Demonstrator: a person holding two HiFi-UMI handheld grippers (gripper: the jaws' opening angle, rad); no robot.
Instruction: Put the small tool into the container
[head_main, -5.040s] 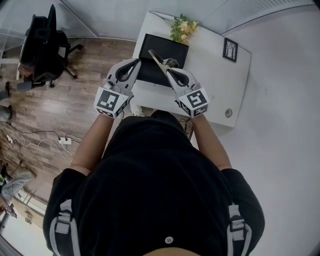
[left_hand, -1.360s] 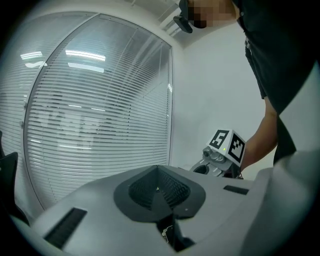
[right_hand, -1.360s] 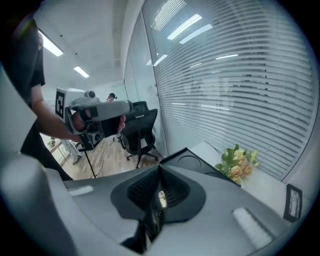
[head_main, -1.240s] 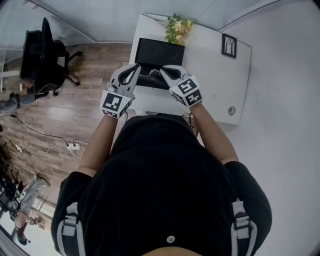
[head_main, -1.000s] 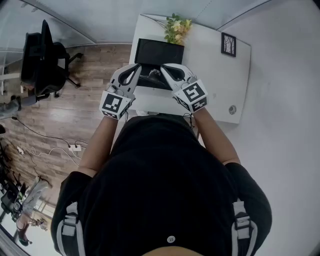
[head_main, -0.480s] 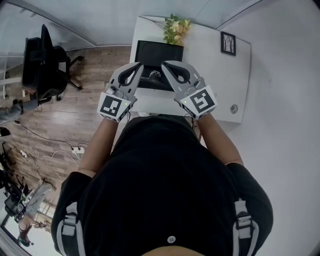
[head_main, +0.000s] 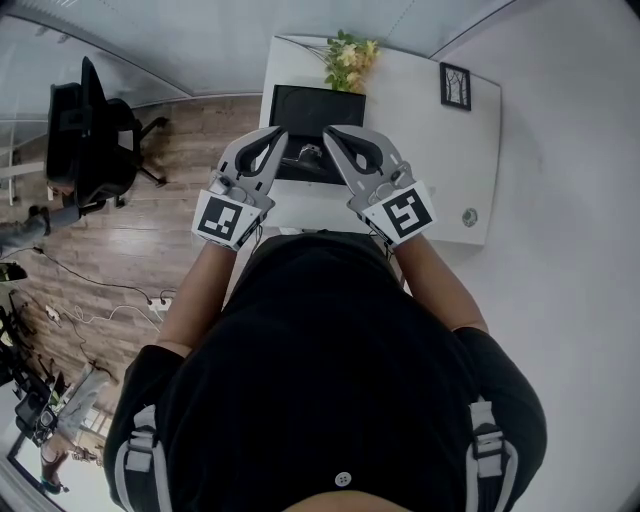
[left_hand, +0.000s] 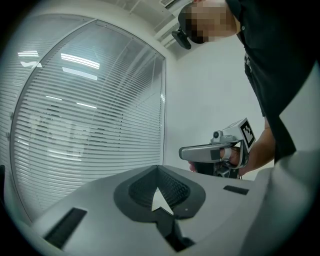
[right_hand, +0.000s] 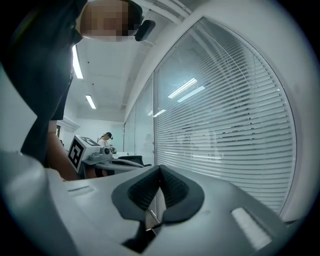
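Small greyish tool (head_main: 312, 152) appears to lie inside the black rectangular container (head_main: 322, 103) on the white bench (head_main: 440, 150), at 12 o'clock from the person. Left gripper (head_main: 277, 136) and right gripper (head_main: 331, 134), both closed and empty, hover above it. A careless descent could knock the tool out.

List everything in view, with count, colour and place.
table: one, white, ahead of the person
container: one, black, left part of the table
flowers: one bunch, yellow-green, far edge of the table
picture frame: one, black, far right of the table
round object: one, grey, near right of the table; too small to identify
chair: one, black, wooden floor at left
power strip: one, white, on the floor with cables
blinds: white, on the glass wall
left gripper: grey, shut, empty, over the container's near edge
right gripper: grey, shut, empty, beside it
shirt: black, on the person
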